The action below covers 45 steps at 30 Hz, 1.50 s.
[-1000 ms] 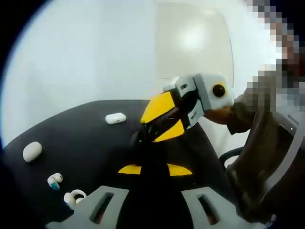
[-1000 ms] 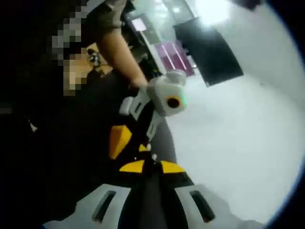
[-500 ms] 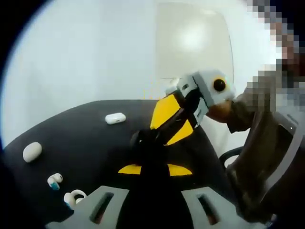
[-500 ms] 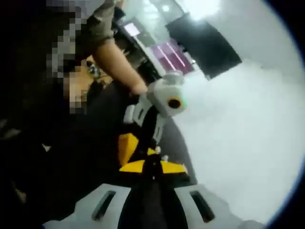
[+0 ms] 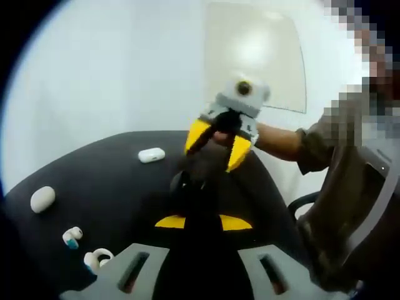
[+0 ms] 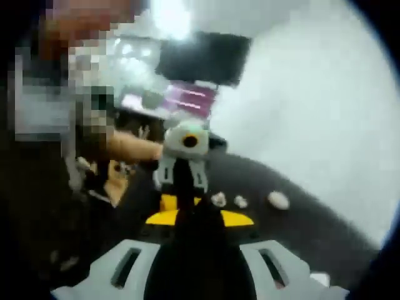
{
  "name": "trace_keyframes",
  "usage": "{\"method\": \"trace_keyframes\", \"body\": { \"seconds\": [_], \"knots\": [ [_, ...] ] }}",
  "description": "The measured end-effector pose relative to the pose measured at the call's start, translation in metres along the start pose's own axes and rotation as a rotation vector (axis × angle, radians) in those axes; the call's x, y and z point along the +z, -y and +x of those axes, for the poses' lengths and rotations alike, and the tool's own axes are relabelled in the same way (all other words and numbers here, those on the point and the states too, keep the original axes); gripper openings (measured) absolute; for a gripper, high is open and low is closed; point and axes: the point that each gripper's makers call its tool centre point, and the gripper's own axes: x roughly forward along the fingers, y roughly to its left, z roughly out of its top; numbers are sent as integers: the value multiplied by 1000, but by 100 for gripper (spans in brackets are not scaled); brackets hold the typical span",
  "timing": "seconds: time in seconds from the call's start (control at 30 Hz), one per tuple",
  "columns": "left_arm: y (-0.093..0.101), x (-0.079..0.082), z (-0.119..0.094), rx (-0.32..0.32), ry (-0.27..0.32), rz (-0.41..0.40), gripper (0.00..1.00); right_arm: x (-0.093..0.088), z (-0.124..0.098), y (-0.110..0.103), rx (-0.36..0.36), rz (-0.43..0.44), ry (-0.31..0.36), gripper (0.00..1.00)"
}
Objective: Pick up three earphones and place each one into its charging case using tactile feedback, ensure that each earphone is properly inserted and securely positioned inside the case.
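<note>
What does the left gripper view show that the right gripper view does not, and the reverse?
Left gripper view: a pale wall panel, a white oblong case, a white oval case, a blue-tipped earphone, a white ear-hook earphone and the right gripper.
Right gripper view: a dark screen, a purple-lit area and the left gripper.
Both: the black table and a person's forearm. The small white items in the right gripper view are too blurred to match.

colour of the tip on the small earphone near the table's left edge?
Blue-teal tip on a white earphone, seen best in the left gripper view.
</note>
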Motion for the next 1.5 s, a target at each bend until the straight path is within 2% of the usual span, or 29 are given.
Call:
{"method": "trace_keyframes", "body": {
  "seconds": [0.03, 0.13, 0.2, 0.23, 0.33, 0.37, 0.43, 0.5, 0.53, 0.67, 0.87, 0.97, 1.03, 1.07, 1.13, 1.2, 1.27, 1.3, 1.37, 1.43, 1.5],
  "knots": [
    [0, 0, 0, 0, 0, -1, 15, -5, -1, 2, 44, 74, 3, 26],
    [0, 0, 1, -1, 1, 1, 15, -12, 5, -3, 164, 186, -17, 26],
    [0, 0, 2, 0, 1, 2, 15, -15, 15, -2, 191, 201, -22, 27],
    [0, 0, 2, 1, 1, 5, 15, -20, 19, -4, 214, 215, -51, 28],
    [0, 0, 2, 5, 0, 6, 15, -25, 29, -11, 269, 206, -83, 30],
    [0, -1, 2, 8, 0, 7, 15, -25, 33, -12, 274, 207, -86, 30],
    [0, -1, 1, 11, -1, 8, 15, -20, 39, -14, 278, 229, -52, 28],
    [0, -2, 1, 12, -3, 10, 15, -22, 43, -15, 266, 253, -53, 22],
    [0, -2, 0, 14, -4, 7, 15, -25, 43, -16, 255, 236, -65, 19],
    [2, -3, -1, 16, -3, 11, 15, -24, 41, -21, 233, 171, -40, 19],
    [4, -4, -3, 23, -1, 22, 15, -24, 39, -22, 239, 171, -30, 18],
    [5, -4, -13, 25, -14, 32, 19, -24, 37, -22, 238, 183, -29, 18],
    [8, -7, -27, 23, -26, 5, 20, -24, 37, -22, 238, 178, -29, 18],
    [7, -10, -36, 32, -36, -7, 20, -24, 38, -21, 238, 177, -30, 18],
    [-3, -12, -54, 100, -61, -15, 19, -24, 38, -19, 237, 172, -33, 18],
    [-15, -5, -69, 161, -57, -37, 16, -24, 39, -17, 239, 176, -37, 18],
    [-36, 6, -79, 258, -46, -108, 12, -24, 39, -15, 240, 178, -39, 18],
    [-48, 10, -80, 303, -58, -125, 11, -24, 39, -15, 237, 171, -40, 18],
    [-54, 13, -75, 319, -80, -121, 11, -24, 39, -15, 235, 159, -42, 18],
    [-60, 10, -66, 347, -143, -114, 12, -25, 38, -14, 228, 148, -44, 18],
    [-65, 7, -55, 385, -215, -61, 12, -25, 38, -13, 224, 139, -43, 18]
  ]
}}
